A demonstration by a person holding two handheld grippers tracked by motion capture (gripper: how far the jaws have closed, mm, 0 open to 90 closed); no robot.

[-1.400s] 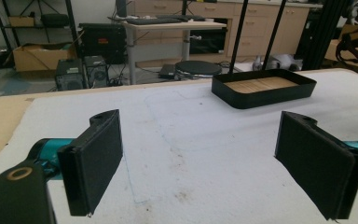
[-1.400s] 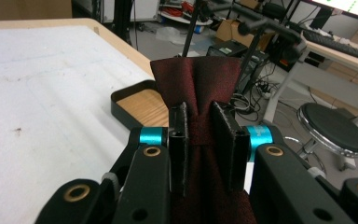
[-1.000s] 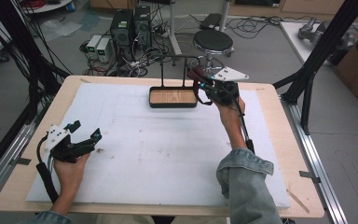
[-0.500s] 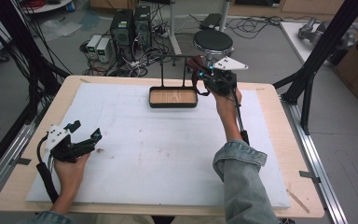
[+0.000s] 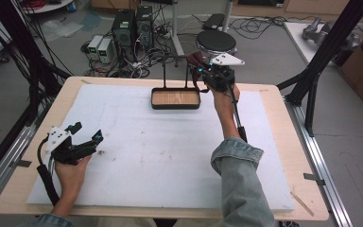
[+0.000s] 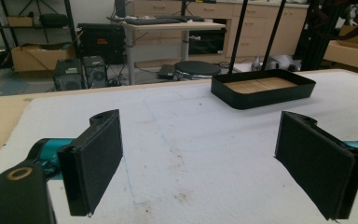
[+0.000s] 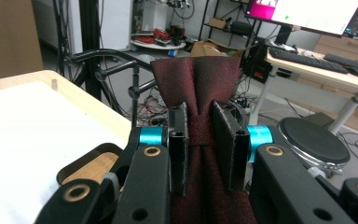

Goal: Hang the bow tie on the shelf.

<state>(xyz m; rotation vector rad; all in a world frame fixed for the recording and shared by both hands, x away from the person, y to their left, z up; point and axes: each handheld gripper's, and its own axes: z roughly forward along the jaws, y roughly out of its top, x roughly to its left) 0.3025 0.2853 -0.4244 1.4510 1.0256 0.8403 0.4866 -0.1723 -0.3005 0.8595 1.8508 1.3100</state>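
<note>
cloth [image 7: 200,93]: dark red | tray [image 5: 175,106]: black, wood-grain floor | mat [image 5: 146,146]: white

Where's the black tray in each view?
High view: black tray top centre, left of the right gripper.
Left gripper view: upper right, far across the white mat.
Right gripper view: lower left, beside the fingers.
Shared landmark: the round black stool.

I see a lab or workroom, because computer towers [image 5: 132,26] and tangled cables [image 5: 144,64] sit on the grey floor, desks hold keyboards [image 7: 307,60] and a monitor [image 7: 317,14], and black metal frame bars [image 5: 331,52] stand around the table [image 5: 19,189].
</note>
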